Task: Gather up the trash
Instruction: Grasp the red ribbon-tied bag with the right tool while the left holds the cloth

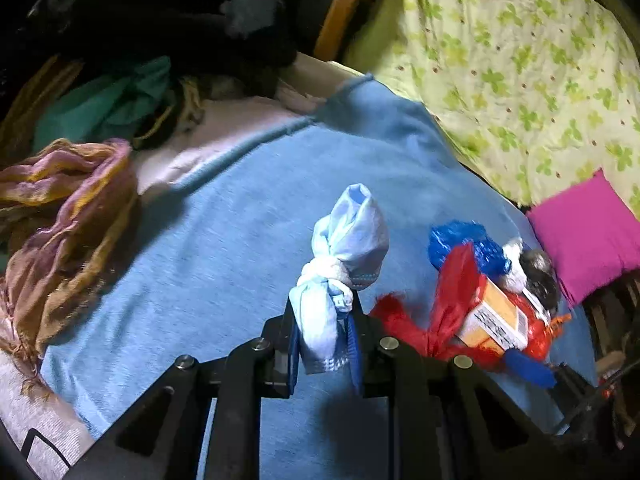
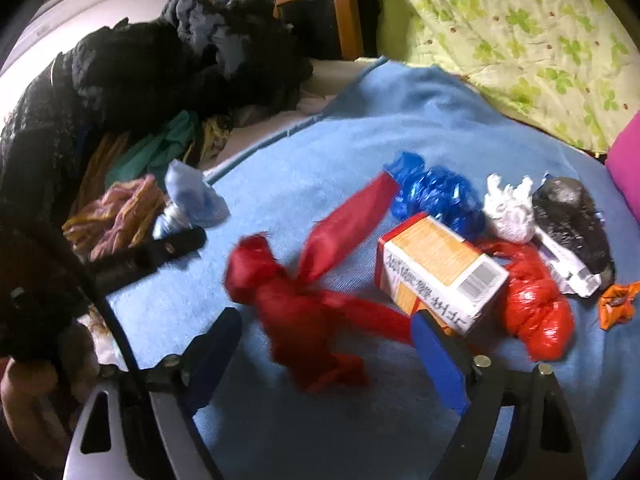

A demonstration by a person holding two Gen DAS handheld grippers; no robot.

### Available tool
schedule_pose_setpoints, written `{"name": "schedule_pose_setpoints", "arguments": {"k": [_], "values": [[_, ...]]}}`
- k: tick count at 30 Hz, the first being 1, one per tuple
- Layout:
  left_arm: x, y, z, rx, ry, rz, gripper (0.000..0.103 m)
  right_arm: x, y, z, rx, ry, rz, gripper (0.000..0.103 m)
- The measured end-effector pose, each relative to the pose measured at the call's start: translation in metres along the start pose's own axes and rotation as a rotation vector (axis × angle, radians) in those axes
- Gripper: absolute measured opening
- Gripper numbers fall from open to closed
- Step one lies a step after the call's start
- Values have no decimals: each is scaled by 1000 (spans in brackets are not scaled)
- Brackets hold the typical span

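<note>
Left tongs (image 1: 325, 336): pressed together on a knotted pale blue cloth bundle (image 1: 340, 268), which was held clear above the blue blanket (image 1: 224, 240). Right tongs (image 2: 324, 360): spread wide, blue pads (image 2: 438, 356) on either side of a knotted red plastic bag (image 2: 296, 300) that lay blurred on the blanket between them, not gripped.

Beside the red bag, toward the blanket's right edge: an orange-and-white carton (image 2: 436, 276) with a barcode, lying on its side; a second red bag (image 2: 536, 312) just beyond it; a crumpled blue foil wrapper (image 2: 436, 196) behind the carton; a white crumpled wad (image 2: 510, 208); a black bag (image 2: 572, 216) over a white packet; an orange wrapper (image 2: 618, 304) at the far right edge.

Left edge of the bed: a striped brown-purple scarf (image 1: 68, 216), green cloth (image 1: 108, 104), a dark clothing pile (image 2: 152, 76). Right edge: a pink cushion (image 1: 588, 236) and a clover-print quilt (image 1: 520, 72).
</note>
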State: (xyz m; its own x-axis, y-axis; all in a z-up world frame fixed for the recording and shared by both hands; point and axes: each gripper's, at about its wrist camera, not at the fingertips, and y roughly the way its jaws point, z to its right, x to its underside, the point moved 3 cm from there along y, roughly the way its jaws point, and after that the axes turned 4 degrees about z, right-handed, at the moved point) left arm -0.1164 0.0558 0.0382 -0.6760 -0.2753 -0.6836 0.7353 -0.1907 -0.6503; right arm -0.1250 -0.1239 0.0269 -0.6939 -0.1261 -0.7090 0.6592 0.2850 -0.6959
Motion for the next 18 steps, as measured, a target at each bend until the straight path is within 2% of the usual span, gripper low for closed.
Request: {"name": "schedule_pose_setpoints", "arguments": {"k": [1, 8, 9, 11, 18], "values": [[0, 1, -1, 1, -4, -3, 21, -1, 1, -2, -5, -6, -4, 80], [1, 7, -3, 11, -4, -30, 21, 2, 13, -19, -57, -52, -18, 78], [0, 8, -5, 9, -11, -28, 21, 4, 15, -19, -60, -53, -22, 73], [-1, 7, -7, 9, -23, -26, 21, 11, 22, -15, -90, -23, -53, 41], [0, 5, -7, -6, -19, -13, 21, 13, 24, -17, -83, -5, -53, 32]]}}
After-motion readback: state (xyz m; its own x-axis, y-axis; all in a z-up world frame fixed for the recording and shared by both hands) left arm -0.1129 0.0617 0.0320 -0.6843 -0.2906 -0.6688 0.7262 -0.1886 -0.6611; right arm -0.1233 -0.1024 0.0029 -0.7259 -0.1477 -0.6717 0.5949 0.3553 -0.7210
